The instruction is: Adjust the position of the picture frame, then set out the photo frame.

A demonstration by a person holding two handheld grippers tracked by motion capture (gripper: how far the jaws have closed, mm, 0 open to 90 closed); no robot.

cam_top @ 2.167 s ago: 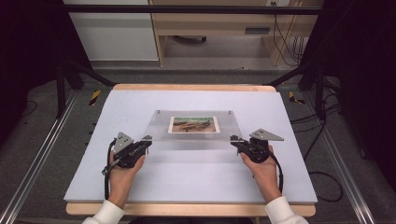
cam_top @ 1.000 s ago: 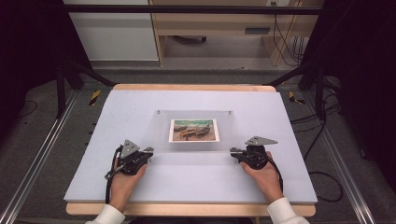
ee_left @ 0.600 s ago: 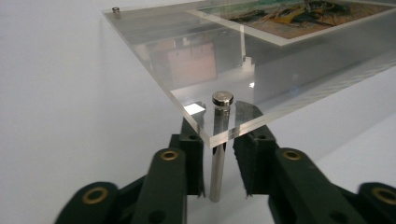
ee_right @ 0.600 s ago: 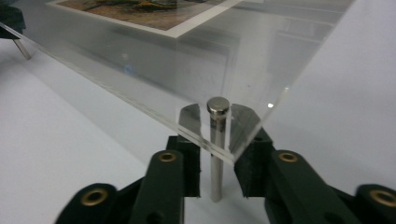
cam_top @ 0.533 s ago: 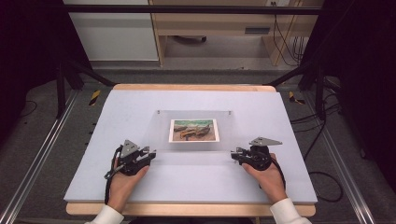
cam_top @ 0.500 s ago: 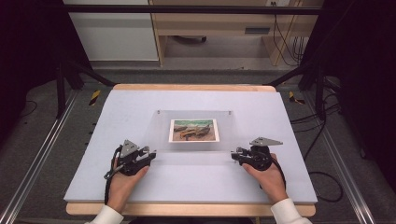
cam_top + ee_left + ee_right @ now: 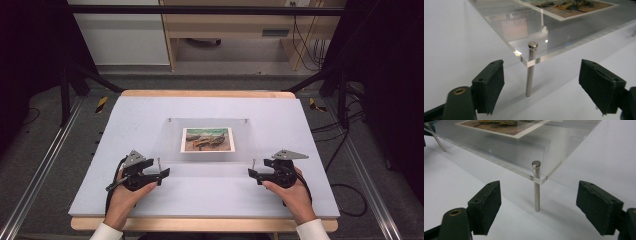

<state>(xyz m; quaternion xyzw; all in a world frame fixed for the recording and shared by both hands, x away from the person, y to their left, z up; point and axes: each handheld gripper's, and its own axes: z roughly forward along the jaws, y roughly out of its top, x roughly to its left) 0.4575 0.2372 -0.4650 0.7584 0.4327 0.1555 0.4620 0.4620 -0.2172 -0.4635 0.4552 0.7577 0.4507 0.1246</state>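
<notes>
A clear acrylic frame (image 7: 210,150) on thin metal legs stands mid-table, with a landscape picture (image 7: 207,139) in it. My left gripper (image 7: 162,174) sits at the frame's near left corner, and my right gripper (image 7: 252,174) at its near right corner. In the left gripper view, my left gripper (image 7: 545,85) has its jaws wide apart, with the corner leg (image 7: 531,72) standing free between them, touching neither pad. My right gripper (image 7: 542,206) stands the same way around its leg (image 7: 537,187). Both pairs of jaws have just been opening.
The frame rests on a pale board (image 7: 150,120) over a wooden tabletop (image 7: 200,224). Metal rails (image 7: 45,165) run along both sides of the table. Cables (image 7: 345,195) lie on the floor at the right. A hand (image 7: 122,202) holds each gripper near the front edge.
The frame came a little nearer the front edge with both grippers shut on its corner legs. Both grippers have since opened and let the legs go, with the hands hardly moving.
</notes>
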